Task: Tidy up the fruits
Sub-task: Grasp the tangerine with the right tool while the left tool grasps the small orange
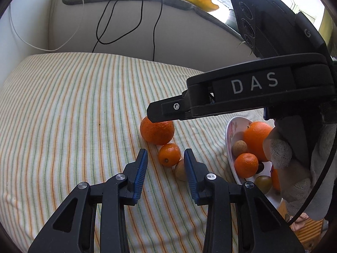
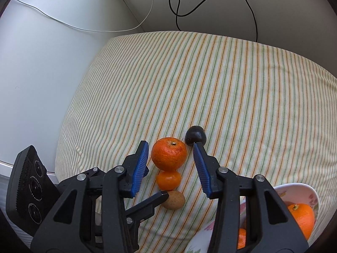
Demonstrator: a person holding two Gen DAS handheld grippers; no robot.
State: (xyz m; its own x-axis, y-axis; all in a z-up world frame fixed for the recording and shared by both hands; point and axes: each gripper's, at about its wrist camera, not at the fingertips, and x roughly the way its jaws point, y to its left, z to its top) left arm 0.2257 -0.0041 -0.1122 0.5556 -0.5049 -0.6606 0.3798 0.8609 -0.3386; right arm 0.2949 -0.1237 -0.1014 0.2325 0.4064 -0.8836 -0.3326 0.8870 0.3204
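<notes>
- Right claw [image 2: 170, 164] is apart, empty, hanging over the big orange [image 2: 169, 154], blue pads either side and not touching it.
- Left claw [image 1: 165, 164] is apart too, nothing in it, tips near the small mandarin [image 1: 169, 155] and the brown round fruit [image 1: 180, 170].
- On the striped cloth [image 2: 231, 97] of the bench: orange, mandarin, brown fruit in a row, each touching the next.
- Dark plum-like fruit [image 2: 194, 136] sits just beyond the right claw's right fingertip, beside the orange.
- White floral bowl [image 1: 228, 130] stands to the right; it holds a large orange [image 1: 256, 139], a mandarin [image 1: 246, 165], a tan fruit [image 1: 239, 148], a greenish one [image 1: 262, 181].
- Black cables [image 1: 147, 16] hang down the wall behind.
</notes>
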